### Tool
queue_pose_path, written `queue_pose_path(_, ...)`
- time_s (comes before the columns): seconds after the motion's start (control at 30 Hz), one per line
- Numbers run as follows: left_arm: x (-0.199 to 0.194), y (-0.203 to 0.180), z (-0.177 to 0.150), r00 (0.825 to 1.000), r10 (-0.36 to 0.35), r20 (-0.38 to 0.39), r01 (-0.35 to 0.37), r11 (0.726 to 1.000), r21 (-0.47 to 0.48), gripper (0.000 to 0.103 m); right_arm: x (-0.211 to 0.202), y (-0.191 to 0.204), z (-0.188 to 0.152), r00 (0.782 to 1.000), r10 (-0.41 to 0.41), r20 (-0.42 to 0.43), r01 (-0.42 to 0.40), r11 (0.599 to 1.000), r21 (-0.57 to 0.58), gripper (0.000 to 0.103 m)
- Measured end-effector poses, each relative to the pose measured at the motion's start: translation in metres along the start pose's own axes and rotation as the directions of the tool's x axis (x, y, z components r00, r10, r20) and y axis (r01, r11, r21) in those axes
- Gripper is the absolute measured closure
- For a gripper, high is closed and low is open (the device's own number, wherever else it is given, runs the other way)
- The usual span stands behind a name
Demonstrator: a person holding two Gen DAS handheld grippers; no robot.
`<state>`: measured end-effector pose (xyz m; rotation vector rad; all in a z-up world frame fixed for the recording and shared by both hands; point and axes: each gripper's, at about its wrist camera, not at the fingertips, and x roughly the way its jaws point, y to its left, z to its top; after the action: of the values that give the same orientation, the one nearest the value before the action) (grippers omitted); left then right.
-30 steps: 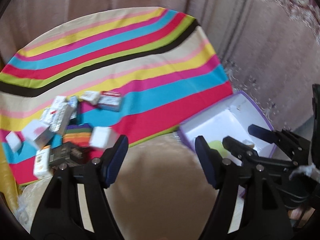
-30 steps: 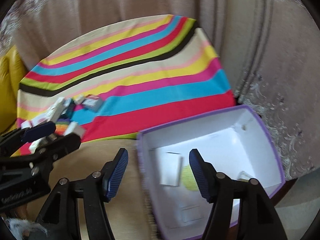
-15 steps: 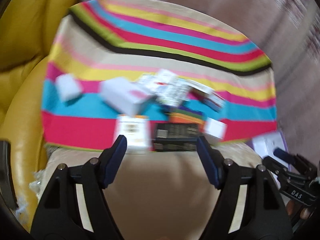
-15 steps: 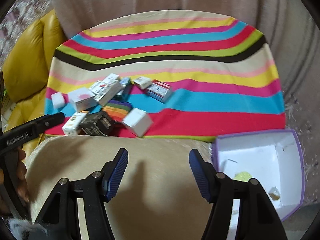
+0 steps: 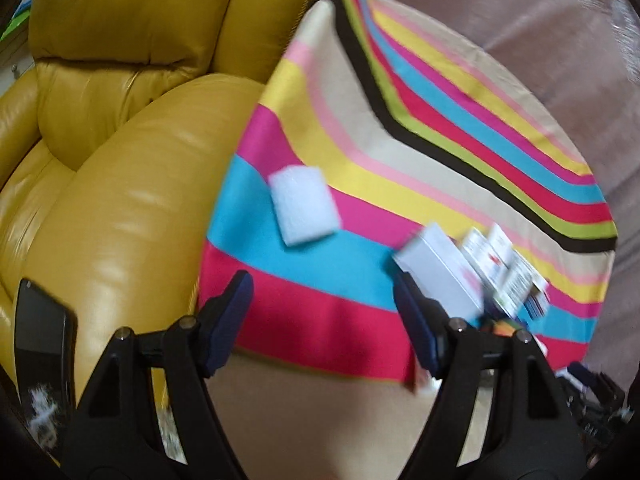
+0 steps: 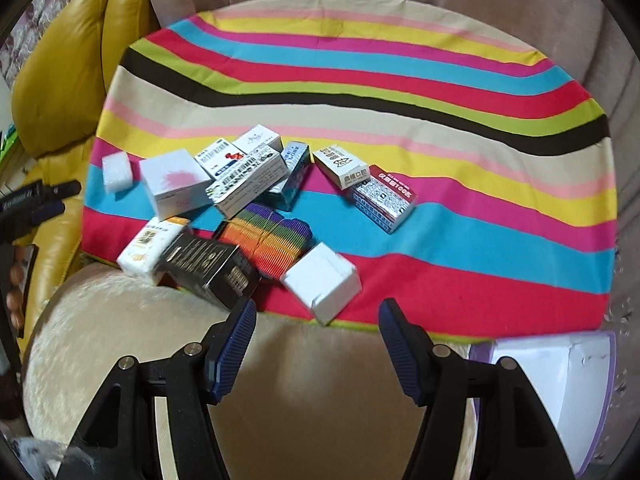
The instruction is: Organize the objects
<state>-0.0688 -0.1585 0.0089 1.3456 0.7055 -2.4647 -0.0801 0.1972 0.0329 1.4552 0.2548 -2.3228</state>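
Observation:
Several small cartons lie in a loose pile on a striped cloth (image 6: 440, 92): a white box (image 6: 322, 284), a black box (image 6: 208, 270), a rainbow-striped item (image 6: 268, 240), a red and blue box (image 6: 382, 198) and a small white block (image 6: 117, 170). My right gripper (image 6: 316, 324) is open and empty, just in front of the white box. My left gripper (image 5: 324, 308) is open and empty over the cloth's front left edge, below the white block (image 5: 304, 204) and beside a white carton (image 5: 440, 272).
A white box with a purple rim (image 6: 560, 380) stands at the front right, off the cloth. A yellow leather armchair (image 5: 120, 160) is on the left. A beige cushion (image 6: 300, 380) lies under both grippers. Curtains hang behind.
Both grippers have swung left, away from the purple-rimmed box. The left one now faces the armchair and the cloth's left edge; the right one now faces the pile of cartons.

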Motion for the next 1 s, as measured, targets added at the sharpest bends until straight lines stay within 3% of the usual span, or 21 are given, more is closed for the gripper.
queue_pose_path(0.13,0.033,0.004,0.023,0.998,-0.005,-0.068,-0.001,0.997,-0.081,0.028,0.017,0.001,0.005,0.999,-0.004,-0.044,0.001,0.998,-0.06,0.038)
queue_pose_path(0.4,0.086,-0.013,0.05,0.985,0.124,-0.123,-0.136,0.986,-0.094,0.028,0.037,-0.005,0.009,0.994,0.012,-0.112,-0.028,0.99,-0.141,0.038)
queue_pose_path(0.5,0.102,-0.017,0.051,0.978,0.165,-0.131,-0.173,0.984,-0.053,0.048,0.046,-0.001,0.01,0.99,0.035,-0.14,-0.059,0.983,-0.175,0.038)
queue_pose_path(0.57,0.107,-0.019,0.05,0.979,0.164,-0.124,-0.169,0.985,-0.027,0.053,0.051,0.001,0.012,0.988,0.042,-0.151,-0.071,0.979,-0.191,0.038)
queue_pose_path(0.77,0.081,-0.034,0.04,0.99,0.131,-0.05,-0.13,0.991,0.01,0.055,0.067,0.0,0.019,0.985,0.013,-0.175,-0.049,0.978,-0.204,0.038)
queue_pose_path(0.9,0.042,-0.058,0.027,0.998,0.05,0.029,-0.052,0.997,0.052,0.055,0.073,0.001,0.019,0.983,-0.008,-0.184,-0.033,0.975,-0.219,0.038)
queue_pose_path(1.0,0.018,-0.082,0.016,0.997,-0.009,0.079,0.001,0.995,0.1,0.055,0.076,0.005,0.015,0.982,-0.033,-0.187,-0.015,0.968,-0.249,0.044)
